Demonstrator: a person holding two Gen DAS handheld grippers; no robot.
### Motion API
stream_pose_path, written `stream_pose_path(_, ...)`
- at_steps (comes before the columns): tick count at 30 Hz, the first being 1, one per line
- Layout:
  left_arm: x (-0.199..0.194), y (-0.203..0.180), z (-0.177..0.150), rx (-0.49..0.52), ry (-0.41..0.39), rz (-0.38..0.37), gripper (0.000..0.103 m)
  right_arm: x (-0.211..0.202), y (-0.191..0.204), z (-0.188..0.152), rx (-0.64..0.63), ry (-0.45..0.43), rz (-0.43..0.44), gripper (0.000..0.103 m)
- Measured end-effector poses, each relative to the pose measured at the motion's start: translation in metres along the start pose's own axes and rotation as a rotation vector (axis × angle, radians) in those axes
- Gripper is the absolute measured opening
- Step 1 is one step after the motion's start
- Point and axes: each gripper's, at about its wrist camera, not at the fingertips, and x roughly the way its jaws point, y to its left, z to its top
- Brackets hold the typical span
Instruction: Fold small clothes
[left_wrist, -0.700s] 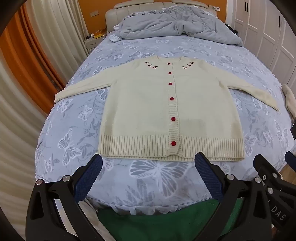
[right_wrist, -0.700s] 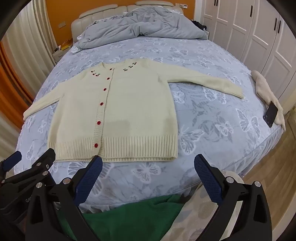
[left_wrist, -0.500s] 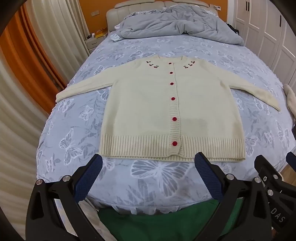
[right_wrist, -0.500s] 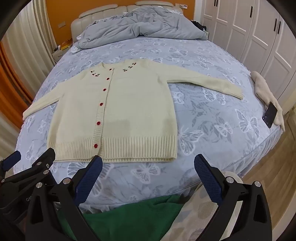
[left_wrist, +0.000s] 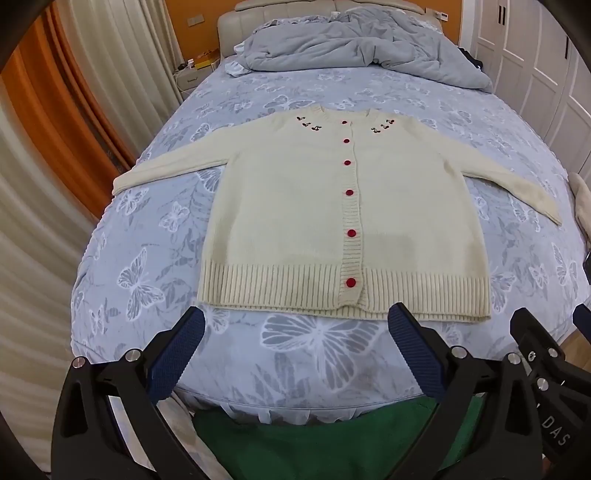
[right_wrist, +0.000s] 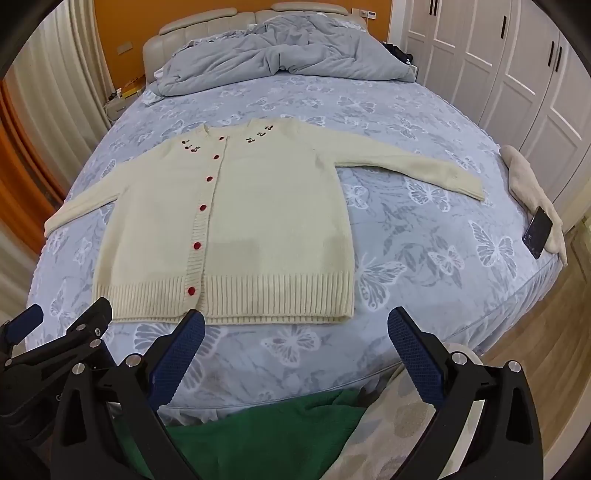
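I see the bed (left_wrist: 258, 354) under a blue-grey sheet printed with white butterflies. I take the cream cardigan (left_wrist: 295, 221) as my landmark: it lies flat on the sheet, buttoned with red buttons, both sleeves spread out sideways, ribbed hem toward the bed's near edge. Beyond its collar, by the headboard, I see a crumpled grey duvet (right_wrist: 280, 55). Out past its right sleeve, at the bed's right edge, lies a cream-coloured cloth (right_wrist: 532, 184), and a dark phone (right_wrist: 538, 232) lies against that cloth on its cardigan side.
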Motion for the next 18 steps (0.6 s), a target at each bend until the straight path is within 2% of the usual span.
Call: stream_pose_path(18,0.0014,0.0036,-0.0017,-0.014,-0.002,0.015,0.096,0.0004,0.0006,-0.0008,-0.001,0.002,0.001,0.098)
